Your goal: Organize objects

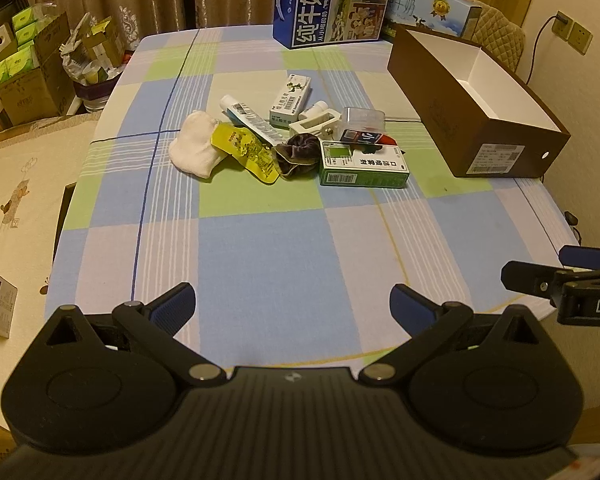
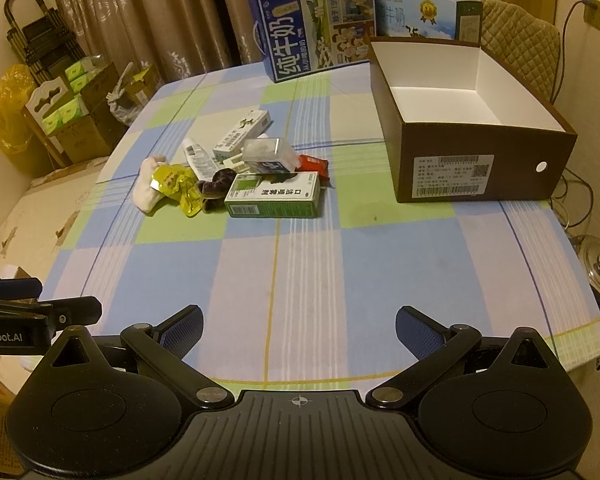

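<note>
Both grippers sit low at the near edge of the table (image 2: 380, 280), over bare checked cloth, nothing between their fingers. Left gripper (image 1: 293, 304): jaws spread wide, released. Right gripper (image 2: 299, 326): same, jaws wide apart, empty. They are side by side, each just visible at the edge of the other's view.

Objects to organize: one pile near the middle of the table, well apart from both grippers. Contents, left to right: a white sock (image 1: 194, 147), a yellow foil pouch (image 1: 247, 149) lying partly on it, a white tube (image 1: 249, 117), a white-and-green carton (image 1: 291, 98) behind, a dark scrunchie (image 1: 295, 154), a white plastic clip (image 1: 315, 121), a clear plastic case (image 2: 269, 155), a green medicine box (image 2: 274, 194) at the front, and a red packet (image 2: 312, 163) behind it. Items overlap; several touch.

Brown shoebox (image 2: 476, 176) stands open to the right of the pile, white inside, apparently empty. Milk cartons (image 2: 316, 28) stand upright at the far edge.

Judgement: task at its start, nothing sorted yet; this looks like the approach step. The shoebox is the likely destination. Next move calls for a forward reach to the pile. The green medicine box is nearest, lies flat and looks unobstructed; the right gripper is on the box side. Jaws are already wide enough, by eye, to straddle its narrow dimension. Risk: dragging the scrunchie that touches it.
</note>
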Motion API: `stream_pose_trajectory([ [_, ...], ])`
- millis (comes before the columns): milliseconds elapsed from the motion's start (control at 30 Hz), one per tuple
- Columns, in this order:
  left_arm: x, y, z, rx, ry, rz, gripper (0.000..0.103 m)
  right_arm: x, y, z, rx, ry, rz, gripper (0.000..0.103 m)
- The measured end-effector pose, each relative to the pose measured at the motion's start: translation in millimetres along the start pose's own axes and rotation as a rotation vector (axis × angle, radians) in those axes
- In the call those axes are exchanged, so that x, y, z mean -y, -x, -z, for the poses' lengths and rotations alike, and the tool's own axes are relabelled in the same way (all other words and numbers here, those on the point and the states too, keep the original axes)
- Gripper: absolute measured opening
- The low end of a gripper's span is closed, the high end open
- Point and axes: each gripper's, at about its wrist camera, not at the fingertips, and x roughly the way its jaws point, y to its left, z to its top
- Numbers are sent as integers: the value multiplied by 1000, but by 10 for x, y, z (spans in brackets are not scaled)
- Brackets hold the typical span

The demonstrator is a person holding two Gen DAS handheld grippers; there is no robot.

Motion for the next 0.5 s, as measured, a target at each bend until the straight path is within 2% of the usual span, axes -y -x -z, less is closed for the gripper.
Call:
stream_pose_trajectory([
  [500,-106,-131,-52,-6,14,2,102,-18,-55,-59,-3,13,-2,101],
])
